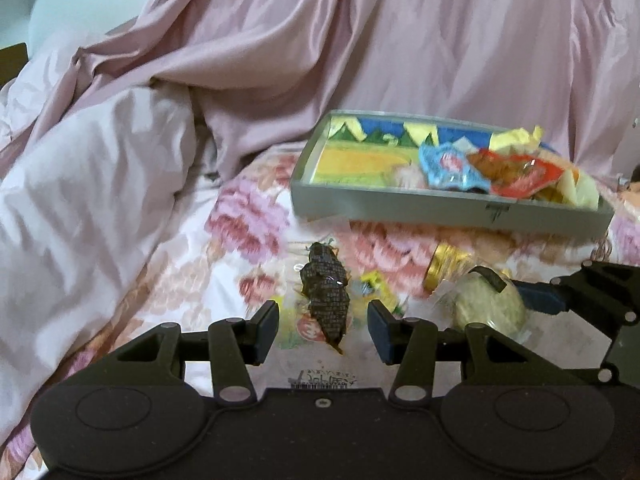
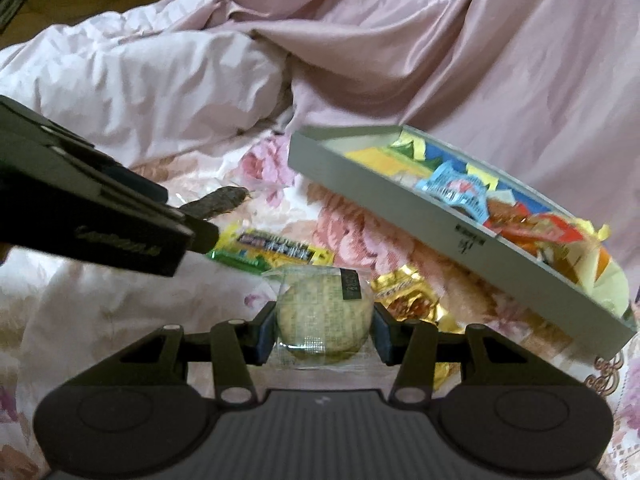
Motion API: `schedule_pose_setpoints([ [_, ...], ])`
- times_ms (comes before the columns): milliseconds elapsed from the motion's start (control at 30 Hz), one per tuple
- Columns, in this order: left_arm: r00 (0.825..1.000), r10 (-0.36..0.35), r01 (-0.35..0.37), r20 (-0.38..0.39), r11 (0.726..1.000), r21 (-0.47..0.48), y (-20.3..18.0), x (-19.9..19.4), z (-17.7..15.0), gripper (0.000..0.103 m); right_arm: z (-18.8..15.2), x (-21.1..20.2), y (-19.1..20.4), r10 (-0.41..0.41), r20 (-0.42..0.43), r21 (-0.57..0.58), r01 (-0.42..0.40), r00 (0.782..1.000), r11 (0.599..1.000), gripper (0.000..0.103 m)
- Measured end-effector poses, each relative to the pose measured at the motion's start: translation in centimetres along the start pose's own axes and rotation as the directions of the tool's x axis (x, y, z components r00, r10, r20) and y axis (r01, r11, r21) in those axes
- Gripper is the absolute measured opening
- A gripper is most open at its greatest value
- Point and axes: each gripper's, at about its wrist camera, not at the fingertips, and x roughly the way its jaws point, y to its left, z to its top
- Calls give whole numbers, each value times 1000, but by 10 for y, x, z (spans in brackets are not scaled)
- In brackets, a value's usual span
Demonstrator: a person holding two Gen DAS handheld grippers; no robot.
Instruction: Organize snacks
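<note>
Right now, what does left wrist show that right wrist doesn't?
Left wrist only: the dark snack seen lengthwise between the left gripper pads, plus the barcode on its clear wrapper.
Right wrist only: both right gripper pads pressed on the cake, and the green packet with its printed face.
Both: the tray of snacks, dark snack, cake, gold packet, pink quilt.

Wrapped snacks point(image 2: 324, 312); grey tray point(image 2: 400, 200) part-filled
</note>
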Motion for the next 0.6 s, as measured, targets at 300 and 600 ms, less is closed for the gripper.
schedule_pose_setpoints([
  [300, 996, -9, 9, 87, 1000, -2, -30, -2, 39, 51, 18, -24, -34, -39, 93, 87, 31, 995, 996, 53],
  [600, 990, -24, 30, 136, 999, -44, -55, 18, 83, 51, 26, -29, -92, -114, 135, 227, 82, 984, 971, 53],
])
